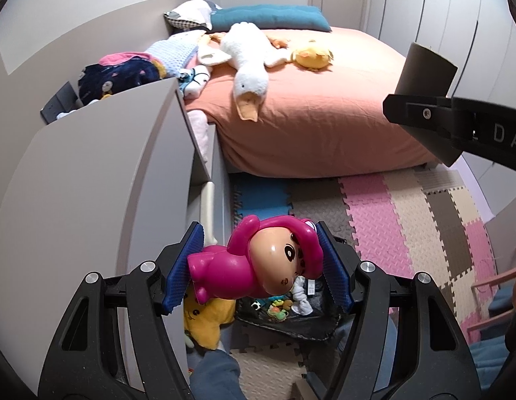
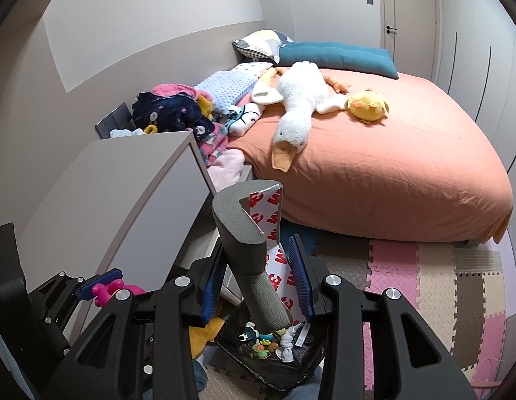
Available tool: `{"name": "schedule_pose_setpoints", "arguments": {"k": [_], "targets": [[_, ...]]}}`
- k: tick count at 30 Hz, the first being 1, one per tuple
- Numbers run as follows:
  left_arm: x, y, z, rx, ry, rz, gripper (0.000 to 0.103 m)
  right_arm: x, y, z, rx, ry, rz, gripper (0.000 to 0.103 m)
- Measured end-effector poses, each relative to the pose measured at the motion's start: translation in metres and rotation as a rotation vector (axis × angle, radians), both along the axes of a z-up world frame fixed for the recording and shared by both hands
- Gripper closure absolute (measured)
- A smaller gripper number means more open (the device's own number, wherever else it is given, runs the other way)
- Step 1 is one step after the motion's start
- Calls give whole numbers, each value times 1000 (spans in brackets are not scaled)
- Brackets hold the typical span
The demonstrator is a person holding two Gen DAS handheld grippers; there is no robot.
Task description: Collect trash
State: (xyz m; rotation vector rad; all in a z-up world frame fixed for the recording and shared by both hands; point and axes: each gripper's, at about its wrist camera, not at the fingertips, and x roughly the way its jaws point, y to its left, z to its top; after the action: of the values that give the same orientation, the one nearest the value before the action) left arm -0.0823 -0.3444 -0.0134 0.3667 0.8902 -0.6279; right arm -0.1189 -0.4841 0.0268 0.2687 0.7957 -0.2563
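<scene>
On the left we have the left gripper, its fingers spread fairly wide and clamped on the pink doll, which lies crosswise between the pads: body and feet toward the left pad, hooded head against the right pad. Directly below and a little beyond the doll sits the black trash bag on the floor mats, its mouth open and already holding small bits and a white sock; a yellow plush lies just beside the bag's left edge, against the pale cabinet. Moving right, our right gripper has its fingers set narrow and gripping the grey foam guard with its red-printed white backing. The foam's long axis runs roughly along the fingers, one end rising above the tips, the other hanging down over the bag, close above the bits inside. We judge that both loads are over or nearly over the bag's mouth, and that the foam is the nearer to going in, since its lower end hangs so close over the opening. The doll, held sideways, looks to need only a release above the opening, provided it clears the plush at the left rim.
</scene>
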Motion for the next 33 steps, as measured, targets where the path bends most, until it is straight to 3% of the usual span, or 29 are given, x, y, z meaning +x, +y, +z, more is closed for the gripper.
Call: {"name": "schedule_pose_setpoints", "arguments": {"k": [3,4,5,6,8,11,24,33], "targets": [[2,-3,-5,6,33,-17,33,-1,-4,-3,0,6,-12,63],[3,-2,-6,11,40,-20,19,-1,-6,-3,1,8,-18,61],[4,-2,-6,18,41,-23,7,-1,-8,-3,1,11,-22,48],[3,-1,-5,26,21,-22,6,-1,-10,-3,-3,10,-34,32],[3,0,-3,45,-9,-18,6,0,-10,0,-25,-3,-49,22],[7,4,1,60,-39,5,6,0,-9,5,-53,-11,-53,20],[14,22,16,-16,-42,56,6,-1,-5,6,-50,-15,-43,19],[10,25,20,-46,-43,42,6,-1,-3,7,-51,-15,-43,19]]}}
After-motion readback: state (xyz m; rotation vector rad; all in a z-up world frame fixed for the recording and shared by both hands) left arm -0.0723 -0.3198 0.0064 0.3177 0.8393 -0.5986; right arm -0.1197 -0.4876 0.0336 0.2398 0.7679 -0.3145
